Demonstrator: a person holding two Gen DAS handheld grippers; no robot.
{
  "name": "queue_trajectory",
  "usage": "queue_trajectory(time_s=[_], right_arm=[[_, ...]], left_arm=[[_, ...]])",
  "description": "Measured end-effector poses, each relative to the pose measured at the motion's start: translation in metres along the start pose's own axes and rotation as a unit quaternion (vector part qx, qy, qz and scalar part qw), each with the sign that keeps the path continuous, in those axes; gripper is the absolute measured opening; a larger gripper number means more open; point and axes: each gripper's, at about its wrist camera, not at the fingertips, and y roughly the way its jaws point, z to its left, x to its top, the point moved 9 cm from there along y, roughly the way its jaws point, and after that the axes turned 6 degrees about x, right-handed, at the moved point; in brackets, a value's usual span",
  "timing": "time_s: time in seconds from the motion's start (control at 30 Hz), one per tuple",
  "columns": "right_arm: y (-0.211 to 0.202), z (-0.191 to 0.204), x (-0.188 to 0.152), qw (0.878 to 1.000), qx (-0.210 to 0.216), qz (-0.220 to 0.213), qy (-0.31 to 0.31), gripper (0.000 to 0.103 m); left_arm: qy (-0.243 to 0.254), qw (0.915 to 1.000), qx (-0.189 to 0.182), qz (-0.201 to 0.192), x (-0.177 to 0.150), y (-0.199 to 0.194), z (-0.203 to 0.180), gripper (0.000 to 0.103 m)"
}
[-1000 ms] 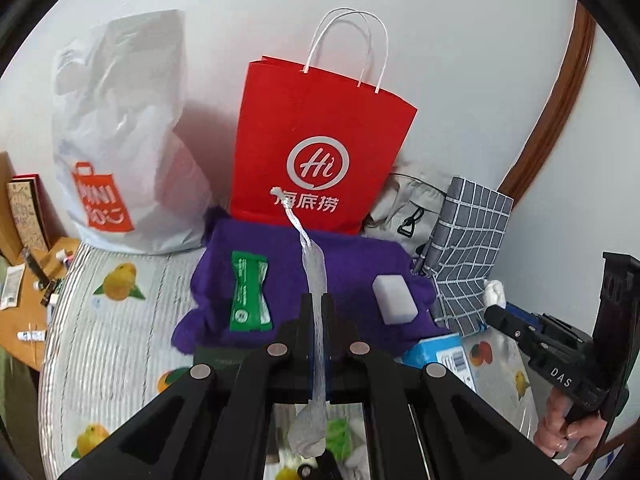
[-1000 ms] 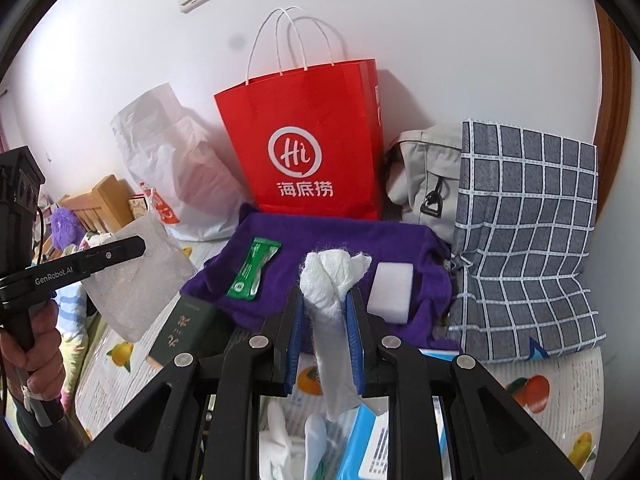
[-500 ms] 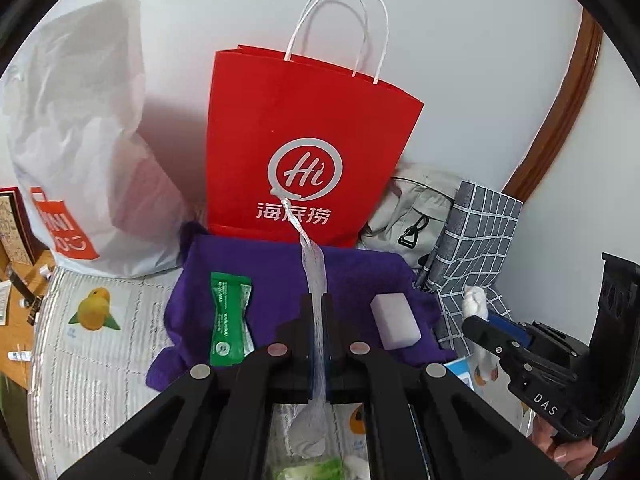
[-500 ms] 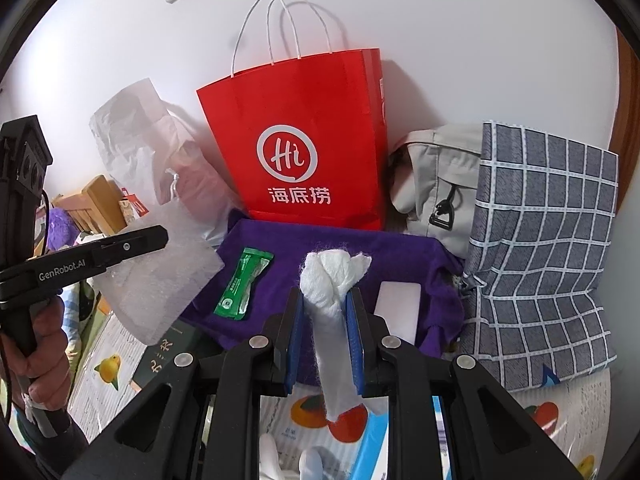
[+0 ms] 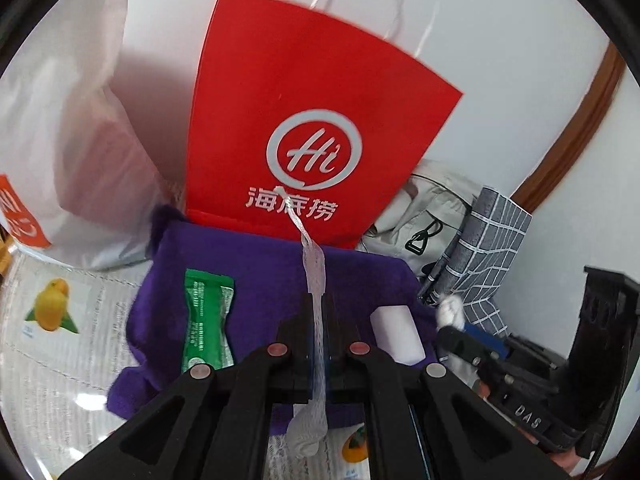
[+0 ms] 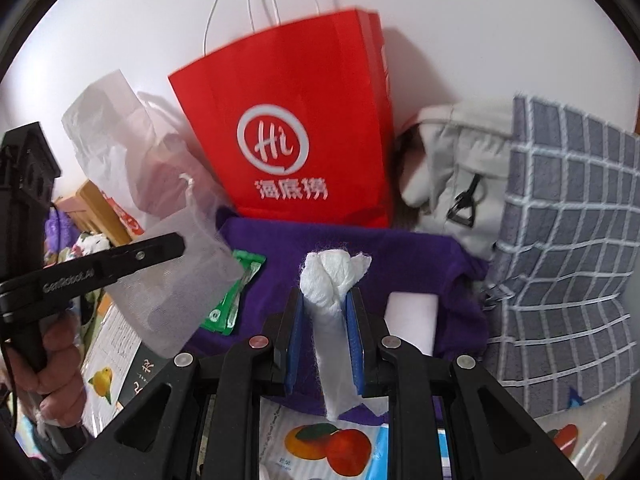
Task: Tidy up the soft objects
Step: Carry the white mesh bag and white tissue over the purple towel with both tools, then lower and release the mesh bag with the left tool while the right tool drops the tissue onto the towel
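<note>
A: What do the two grippers hold?
B: The left gripper [image 5: 318, 320] is clamped on one sheer mesh pouch [image 6: 180, 276]; the right gripper [image 6: 325, 312] pinches one white tissue wad [image 6: 332, 276].
A: And beyond them?
B: One purple cloth [image 5: 256, 276] carrying one green packet [image 5: 206, 320] at left and one white block [image 5: 396, 334] at right. Farther back stands one red paper bag [image 5: 304, 120].

The left claw [image 5: 319, 312] is pinched tight on a sheer white mesh pouch [image 6: 176, 276], its fingers nearly touching, a bare hand [image 6: 52, 364] wrapped around its handle. The right claw [image 6: 326, 312] clamps a crumpled white tissue wad [image 6: 332, 276] between blue-padded fingers [image 6: 295, 336], jaws slightly apart around it.
</note>
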Motion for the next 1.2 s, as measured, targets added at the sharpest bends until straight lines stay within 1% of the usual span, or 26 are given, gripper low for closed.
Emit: queue_trajectory(time_s=[0.1, 0.2, 0.3, 0.47, 0.57, 0.7, 0.77, 0.83, 0.93, 0.97, 1.0, 1.03, 1.07, 1.1, 1.17, 1.2], right_arm=[[0.02, -0.006, -0.009, 1.0, -0.005, 0.02, -0.003, 0.021], [0.041, -0.011, -0.018, 0.999, 0.003, 0.045, 0.009, 0.021], [0.057, -0.013, -0.025, 0.998, 0.007, 0.061, 0.019, 0.021], [0.073, -0.007, -0.031, 0.997, 0.019, 0.07, 0.025, 0.021], [0.079, -0.011, -0.029, 0.998, 0.0, 0.06, 0.035, 0.021], [0.082, -0.016, -0.03, 0.997, -0.013, 0.064, 0.036, 0.021], [0.084, -0.017, -0.03, 0.997, -0.016, 0.063, 0.041, 0.022], [0.087, -0.02, -0.031, 0.997, -0.019, 0.067, 0.045, 0.023], [0.09, -0.023, -0.034, 0.996, -0.019, 0.074, 0.052, 0.023], [0.093, -0.023, -0.034, 0.996, -0.018, 0.076, 0.053, 0.023], [0.094, -0.023, -0.034, 0.995, -0.017, 0.077, 0.054, 0.025], [0.094, -0.023, -0.033, 0.995, -0.017, 0.078, 0.053, 0.029], [0.093, -0.022, -0.033, 0.996, -0.02, 0.076, 0.05, 0.034], [0.091, -0.023, -0.033, 0.996, -0.022, 0.074, 0.047, 0.037], [0.091, -0.02, -0.031, 0.996, -0.023, 0.071, 0.042, 0.051], [0.088, -0.02, -0.03, 0.997, -0.023, 0.069, 0.041, 0.053]], left_arm=[[-0.007, 0.9998, -0.003, 0.017, -0.002, 0.018, 0.004, 0.003], [-0.01, 0.9993, -0.016, 0.032, -0.004, 0.031, 0.007, 0.003], [-0.018, 0.9983, -0.014, 0.053, -0.009, 0.045, 0.017, 0.003], [-0.046, 0.9943, -0.012, 0.095, -0.021, 0.07, 0.029, 0.003], [-0.058, 0.9924, -0.02, 0.107, -0.026, 0.077, 0.031, 0.003], [-0.053, 0.9917, -0.022, 0.115, -0.03, 0.081, 0.03, 0.003], [-0.05, 0.9912, -0.017, 0.121, -0.031, 0.082, 0.031, 0.003], [-0.047, 0.9902, -0.005, 0.131, -0.033, 0.084, 0.033, 0.003], [-0.045, 0.9895, 0.014, 0.136, -0.035, 0.087, 0.039, 0.005], [-0.045, 0.9891, 0.018, 0.139, -0.036, 0.088, 0.042, 0.008], [-0.045, 0.989, 0.021, 0.14, -0.036, 0.088, 0.043, 0.014], [-0.044, 0.9892, 0.022, 0.138, -0.035, 0.088, 0.045, 0.018], [-0.044, 0.9896, 0.023, 0.135, -0.034, 0.087, 0.047, 0.026], [-0.042, 0.99, 0.026, 0.132, -0.034, 0.086, 0.047, 0.031], [-0.035, 0.991, 0.036, 0.124, -0.031, 0.084, 0.049, 0.034], [-0.028, 0.9914, 0.044, 0.12, -0.03, 0.082, 0.049, 0.037]])
